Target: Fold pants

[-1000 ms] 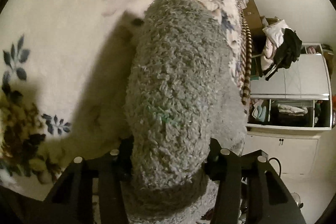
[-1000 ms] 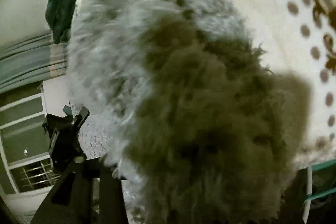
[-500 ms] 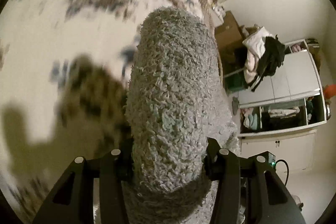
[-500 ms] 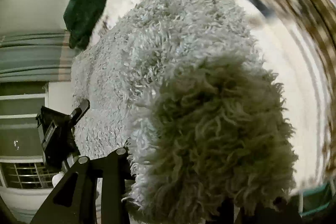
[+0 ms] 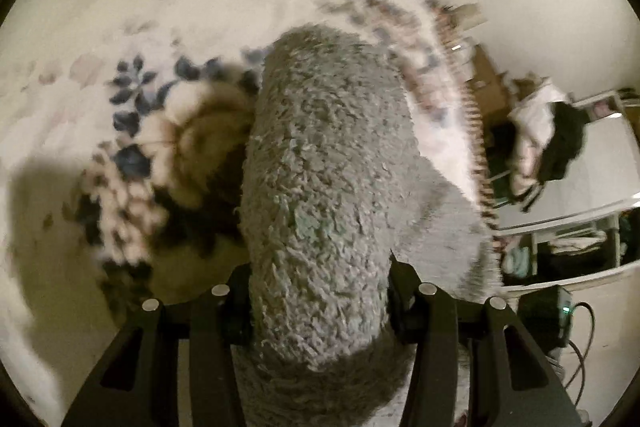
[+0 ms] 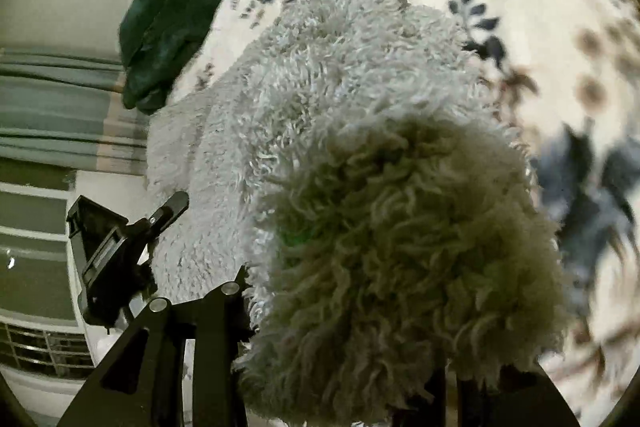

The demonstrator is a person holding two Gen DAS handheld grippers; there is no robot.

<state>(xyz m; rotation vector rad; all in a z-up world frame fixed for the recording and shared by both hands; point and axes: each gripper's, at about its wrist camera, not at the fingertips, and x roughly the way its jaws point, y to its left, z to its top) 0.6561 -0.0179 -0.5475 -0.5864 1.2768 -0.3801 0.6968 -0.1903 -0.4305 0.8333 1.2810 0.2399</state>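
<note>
The pants are thick grey fleece. In the left wrist view a fat roll of them (image 5: 324,187) bulges up between my left gripper's black fingers (image 5: 208,327), which are shut on it. In the right wrist view a shaggy bunch of the same pants (image 6: 380,227) fills the middle and hides the right finger; my right gripper (image 6: 340,347) is shut on it. Both hold the fabric up above the cream floral bedspread (image 5: 80,7). The left gripper's body (image 6: 108,259) shows at lower left in the right wrist view.
A dark green garment (image 6: 176,11) lies at the bed's far edge. Beyond the bed's right side stand a wardrobe with open shelves (image 5: 580,235) and a heap of white and black clothes (image 5: 548,131). Striped curtains (image 6: 52,107) hang at left.
Both grippers have swung across the bed with the pants held; the bedspread pattern streams past, blurred. The grips have not changed.
</note>
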